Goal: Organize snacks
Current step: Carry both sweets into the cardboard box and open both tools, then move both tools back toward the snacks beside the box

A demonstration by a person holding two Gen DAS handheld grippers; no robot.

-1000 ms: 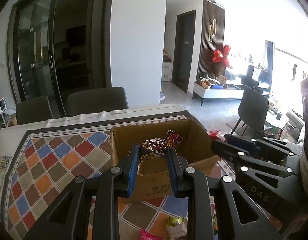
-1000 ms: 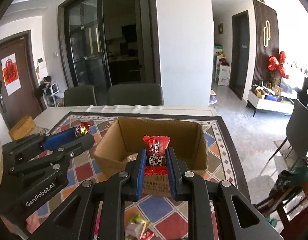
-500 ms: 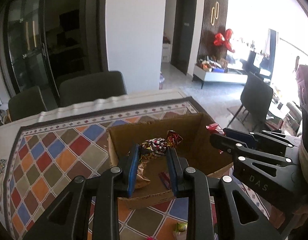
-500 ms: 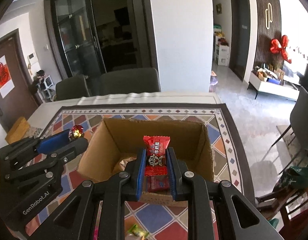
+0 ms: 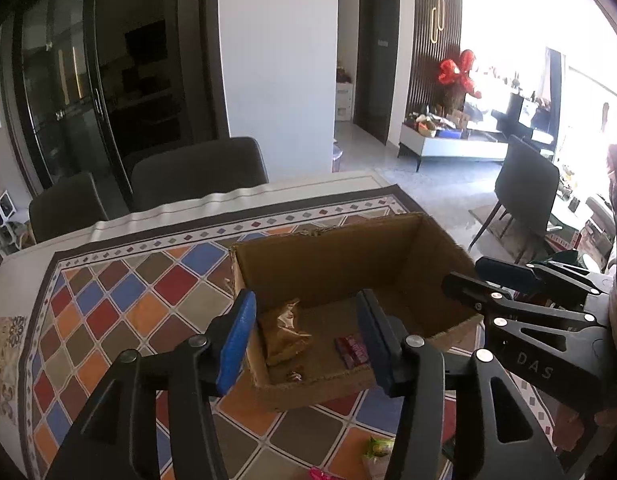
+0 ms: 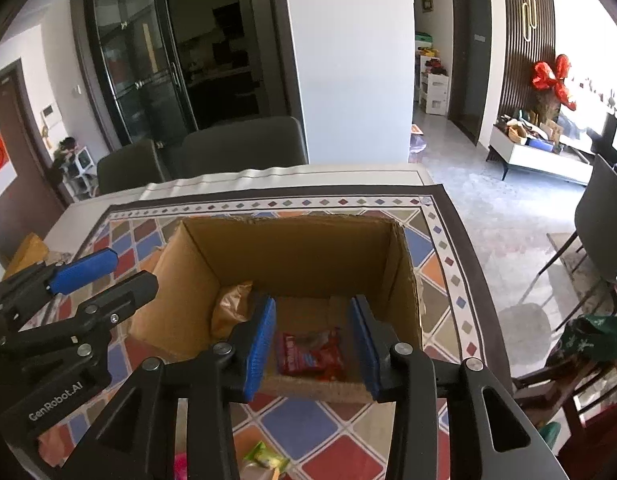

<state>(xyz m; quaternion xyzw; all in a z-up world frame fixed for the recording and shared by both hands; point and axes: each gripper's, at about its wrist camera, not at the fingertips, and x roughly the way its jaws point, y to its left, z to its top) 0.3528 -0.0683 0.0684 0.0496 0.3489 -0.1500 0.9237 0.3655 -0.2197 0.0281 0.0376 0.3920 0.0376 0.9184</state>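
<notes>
An open cardboard box [image 5: 424, 256] [image 6: 188, 264] stands on the patterned tablecloth. My left gripper [image 5: 306, 338] is open and empty over the box's near left corner. My right gripper [image 6: 312, 340] is open and empty over the box's near edge. A red snack packet [image 6: 310, 354] [image 5: 350, 350] lies on the box floor below it. A crumpled gold wrapper [image 5: 284, 330] [image 6: 230, 308] lies at the box's left side, and a small wrapped candy [image 5: 294, 376] sits by the near wall. Each gripper shows in the other's view, the right one [image 5: 464, 276] and the left one [image 6: 128, 268].
More snacks lie on the cloth in front of the box: a green packet [image 5: 378, 448] [image 6: 266, 456] and a pink one [image 5: 320, 474]. Two dark chairs [image 5: 196, 172] stand behind the table. Another chair [image 6: 604, 216] stands at the right, beyond the table edge.
Both grippers moved forward over the box and opened. The dark foil candy left the left gripper and the red packet dropped from the right gripper onto the box floor.
</notes>
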